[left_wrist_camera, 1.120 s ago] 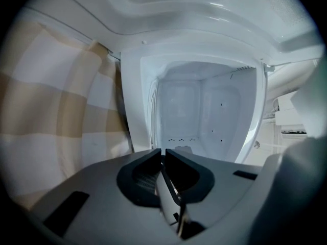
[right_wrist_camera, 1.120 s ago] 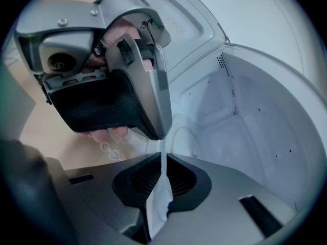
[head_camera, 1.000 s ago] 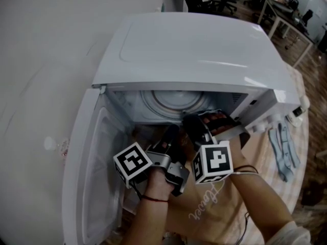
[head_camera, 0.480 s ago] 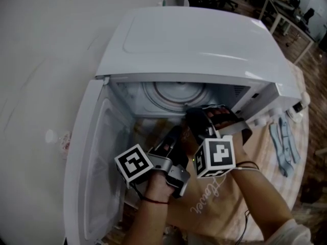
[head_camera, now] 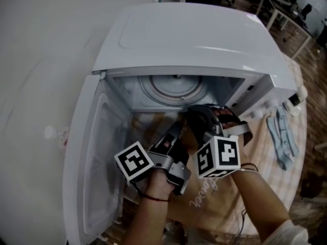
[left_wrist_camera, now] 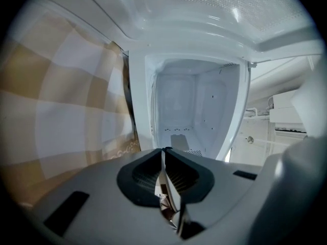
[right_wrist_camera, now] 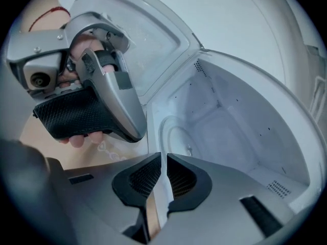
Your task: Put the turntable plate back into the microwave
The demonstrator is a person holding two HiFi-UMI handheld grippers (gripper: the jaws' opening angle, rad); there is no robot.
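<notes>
We see 2 handheld grippers at the mouth of an open white microwave (head_camera: 194, 40). The left gripper (left_wrist_camera: 163, 154) has just closed its jaws a little further on the near rim of the clear turntable plate (head_camera: 176, 88). The right gripper (right_wrist_camera: 162, 160) is clamped on that rim just beside it. The plate reaches into the cavity; the door (head_camera: 97, 167) stands open at left

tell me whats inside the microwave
The turntable plate, pinched by the left gripper, whose jaws just closed further, and the right gripper. Both cover the cavity floor at the front, so its seating is unseen.
</notes>
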